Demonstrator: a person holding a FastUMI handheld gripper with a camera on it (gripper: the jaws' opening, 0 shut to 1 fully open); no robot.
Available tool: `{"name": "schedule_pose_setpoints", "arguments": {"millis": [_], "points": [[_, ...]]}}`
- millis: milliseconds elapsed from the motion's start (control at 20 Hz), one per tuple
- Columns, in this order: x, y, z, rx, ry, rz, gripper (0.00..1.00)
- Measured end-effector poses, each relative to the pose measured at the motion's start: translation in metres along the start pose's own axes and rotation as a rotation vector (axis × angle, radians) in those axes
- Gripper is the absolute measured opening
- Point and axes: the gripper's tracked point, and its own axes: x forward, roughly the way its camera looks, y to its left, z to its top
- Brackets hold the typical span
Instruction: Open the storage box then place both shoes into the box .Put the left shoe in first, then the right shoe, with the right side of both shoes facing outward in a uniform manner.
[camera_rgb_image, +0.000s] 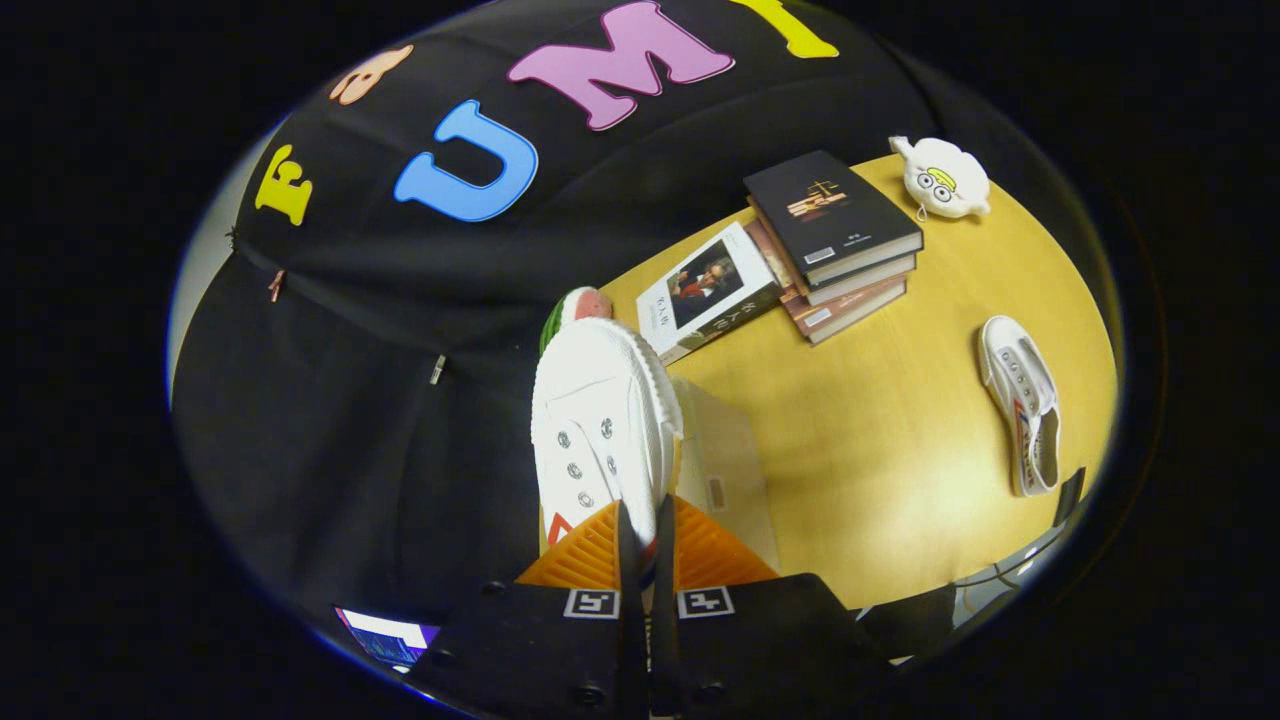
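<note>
My gripper (640, 545) is shut on a white canvas shoe (598, 420), pinching its side wall between both fingers. The shoe hangs lifted, toe pointing away from me, eyelets facing left. Just behind and right of it a white storage box (725, 470) rests on the wooden table (880, 440); I cannot tell whether the box is open. A second white shoe (1022, 400) lies on its side far off to the right on the table, well apart from the fingers.
Beyond the held shoe lie a book with a portrait cover (706, 290) and a stack of books (835, 240). A white plush toy (942, 178) sits at the far table edge. A red-green watermelon-like object (575, 305) peeks from behind the shoe's toe.
</note>
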Motion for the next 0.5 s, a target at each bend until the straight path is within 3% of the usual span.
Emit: {"name": "schedule_pose_setpoints", "arguments": {"millis": [500], "points": [[0.084,0.031,-0.041,-0.028,0.065,-0.044,0.06]]}}
